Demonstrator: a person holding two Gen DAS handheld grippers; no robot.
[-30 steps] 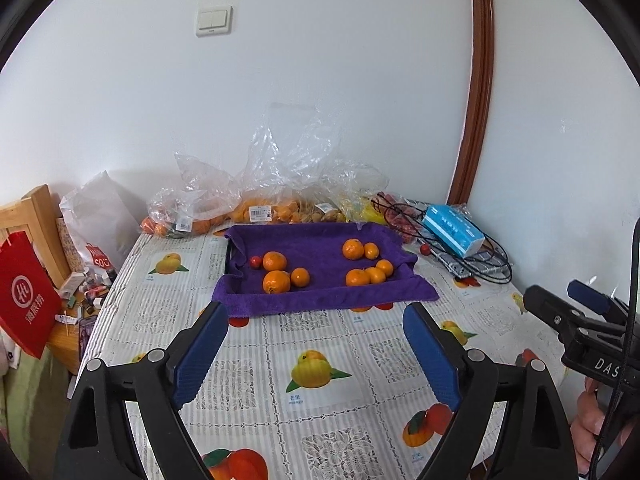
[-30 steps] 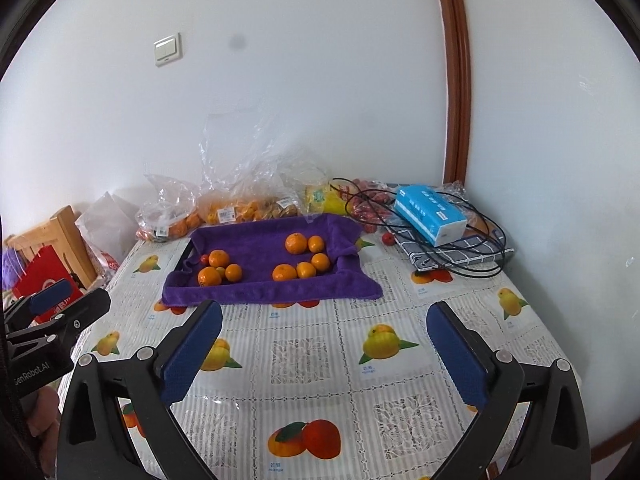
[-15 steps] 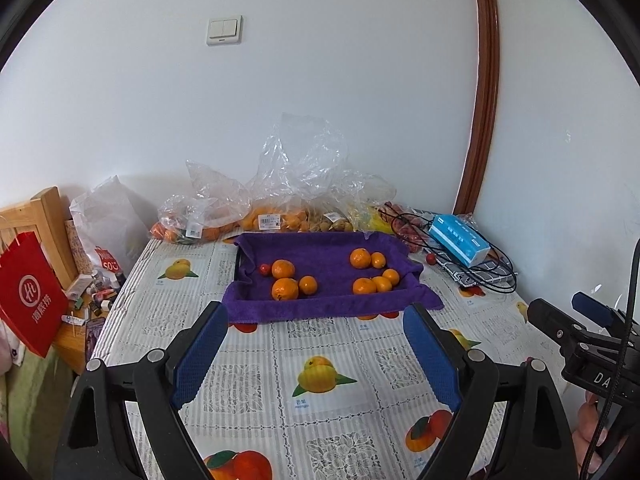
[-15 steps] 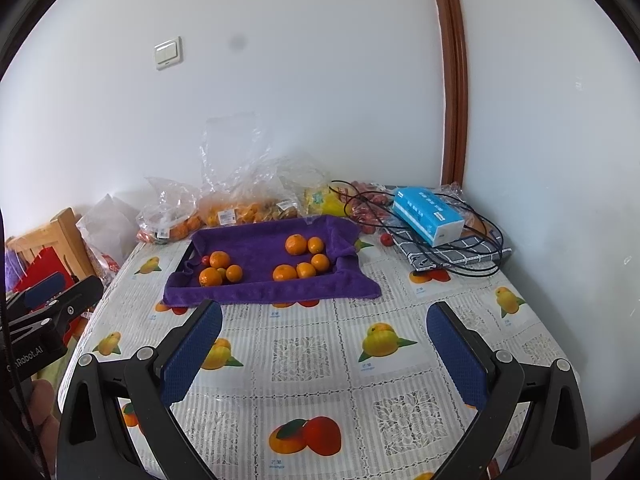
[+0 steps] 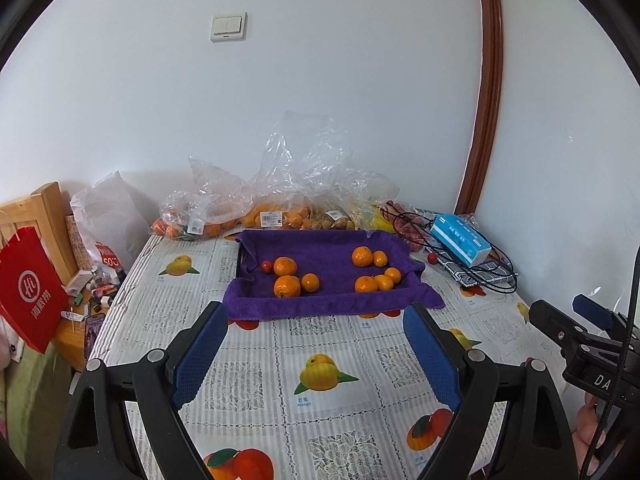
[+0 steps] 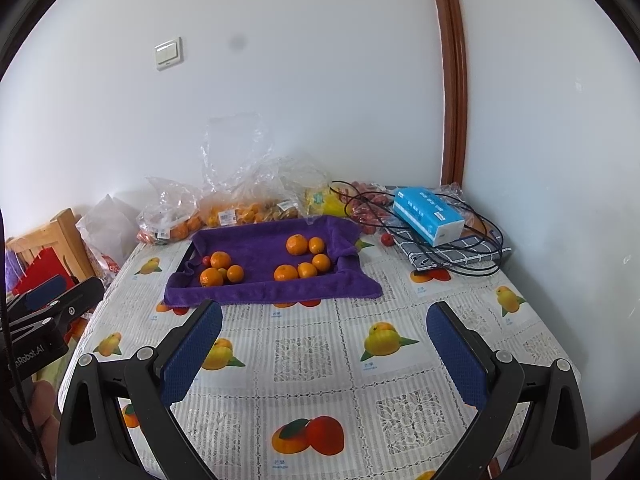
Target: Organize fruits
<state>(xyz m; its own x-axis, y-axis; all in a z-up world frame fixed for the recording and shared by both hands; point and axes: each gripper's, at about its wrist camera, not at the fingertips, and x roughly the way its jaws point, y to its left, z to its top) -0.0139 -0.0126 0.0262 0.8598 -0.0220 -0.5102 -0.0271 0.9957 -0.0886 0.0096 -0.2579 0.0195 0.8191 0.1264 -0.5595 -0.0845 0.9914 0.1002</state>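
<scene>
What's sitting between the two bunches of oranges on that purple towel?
Nothing: in both wrist views, only bare purple towel separates the left bunch from the right bunch.

Near half of the table (image 6: 304, 364) lies bare up to the purple tray (image 6: 276, 286). Far side is blocked by plastic bags (image 6: 240, 196) against the wall; cables (image 6: 452, 256) and a tissue box (image 6: 428, 220) crowd the far right corner.
</scene>
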